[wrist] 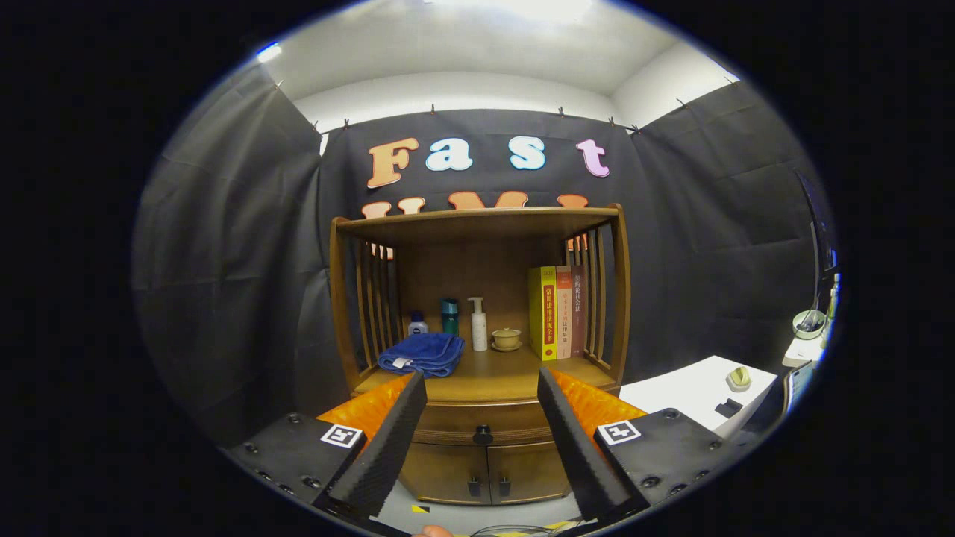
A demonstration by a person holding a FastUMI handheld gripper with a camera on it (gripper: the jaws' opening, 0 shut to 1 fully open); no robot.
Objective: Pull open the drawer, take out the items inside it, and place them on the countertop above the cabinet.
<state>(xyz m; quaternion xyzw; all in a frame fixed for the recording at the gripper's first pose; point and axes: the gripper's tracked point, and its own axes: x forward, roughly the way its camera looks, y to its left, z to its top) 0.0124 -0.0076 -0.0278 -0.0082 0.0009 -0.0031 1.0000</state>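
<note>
Gripper (482,388) fingers stand wide, empty, low in the frame; approaching off-centre could miss the drawer's (482,424) small knob (483,434).

The gripper (482,388) fingers stand spread apart, open air ahead to the closed drawer (482,424) and its knob (483,434); beyond, towel (421,353), bottles (478,324) and books (558,312) crowd the countertop (492,377).

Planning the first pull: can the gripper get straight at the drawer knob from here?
Probably yes. The gripper is open, the drawer knob sits beyond its fingers, centred in the gap, with nothing between; the drawer looks closed.
</note>
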